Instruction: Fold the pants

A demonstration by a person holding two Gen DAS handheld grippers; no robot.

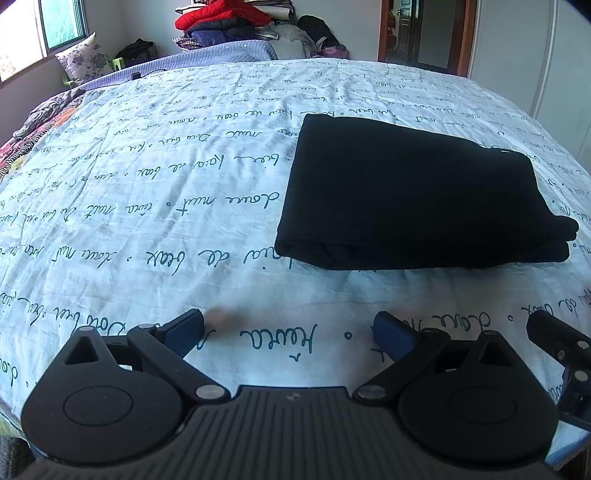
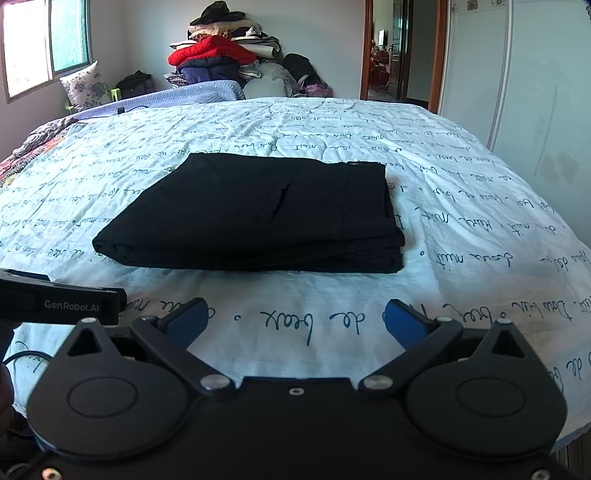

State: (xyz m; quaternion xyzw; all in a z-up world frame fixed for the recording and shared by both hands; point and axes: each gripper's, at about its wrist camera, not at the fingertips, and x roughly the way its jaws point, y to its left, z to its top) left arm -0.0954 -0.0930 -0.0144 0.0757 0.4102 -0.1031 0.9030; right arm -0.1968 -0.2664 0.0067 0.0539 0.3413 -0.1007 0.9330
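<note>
- Left wrist view: the left gripper (image 1: 289, 334) hangs low over the bed (image 1: 147, 206), its jaws spread wide with nothing between them but the script-printed bedspread.
- The pants (image 1: 417, 195), black and folded into a thick rectangle, lie flat on the bed at about 1 o'clock from the jaws, well apart from them.
- Part of the right gripper (image 1: 561, 343) pokes in at 3 o'clock, near the frame edge.
- A pile of clothes (image 1: 236, 26) topped with red sits at 12 o'clock beyond the bed; a flowered pillow (image 1: 83, 57) leans at 10 o'clock under the window (image 1: 37, 33).
- Right wrist view: the right gripper (image 2: 295, 325) has its jaws spread too, gripping nothing.
- The pants (image 2: 258, 210) lie at 12 o'clock, straight ahead, stacked layers showing along the near edge.
- The left gripper (image 2: 62, 304) shows at 9 o'clock, side on.
- A doorway (image 2: 400, 48) opens at 1 o'clock.
</note>
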